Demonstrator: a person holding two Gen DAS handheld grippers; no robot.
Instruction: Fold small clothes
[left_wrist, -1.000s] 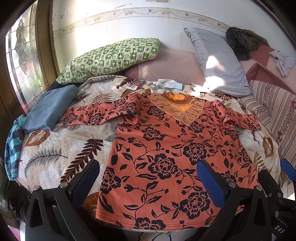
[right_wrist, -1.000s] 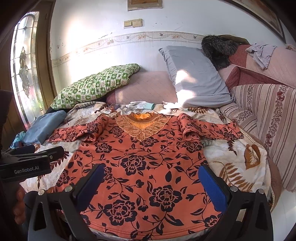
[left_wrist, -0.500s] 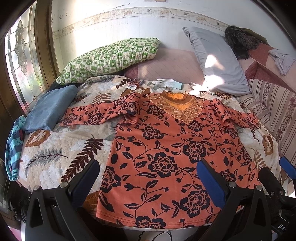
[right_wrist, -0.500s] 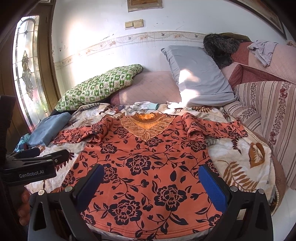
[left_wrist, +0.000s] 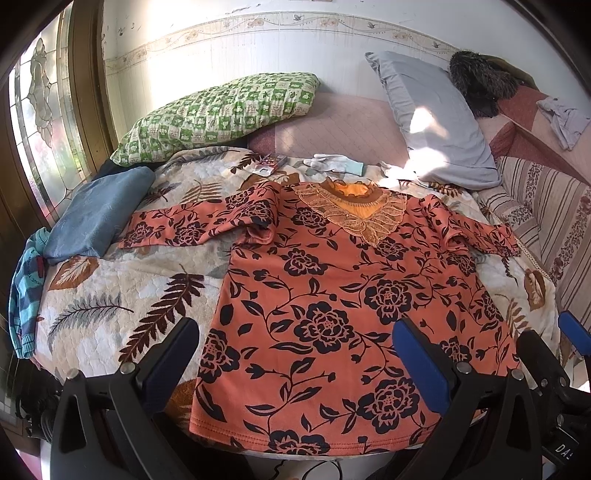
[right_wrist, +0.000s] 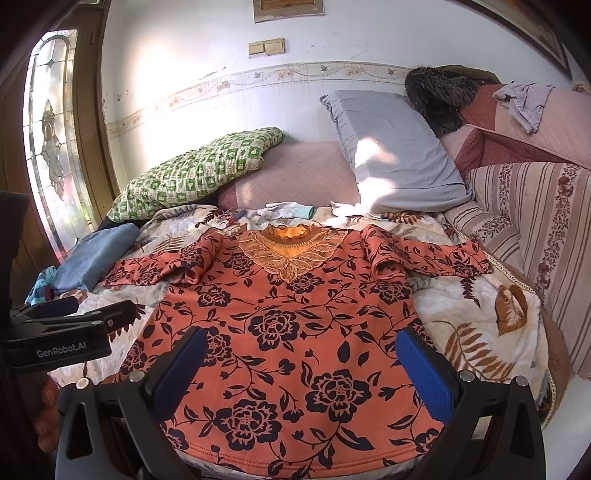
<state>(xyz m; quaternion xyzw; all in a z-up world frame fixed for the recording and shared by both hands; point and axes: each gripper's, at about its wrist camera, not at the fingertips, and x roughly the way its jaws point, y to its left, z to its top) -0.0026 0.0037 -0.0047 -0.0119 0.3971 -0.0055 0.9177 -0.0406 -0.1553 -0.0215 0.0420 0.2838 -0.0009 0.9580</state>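
Observation:
An orange long-sleeved top with black flowers lies flat, front up, on the leaf-print bedspread, sleeves spread to both sides, lace collar at the far end. It also shows in the right wrist view. My left gripper is open and empty, held above the hem near the bed's front edge. My right gripper is open and empty, also over the hem. The left gripper's body shows at the left in the right wrist view.
A green checked pillow and a grey pillow lean at the back wall. A folded blue cloth and a striped teal garment lie at the left. White gloves lie behind the collar. A striped sofa stands at the right.
Both grippers have drifted slightly; the view shifted a little. The top has not moved and both grippers stay open.

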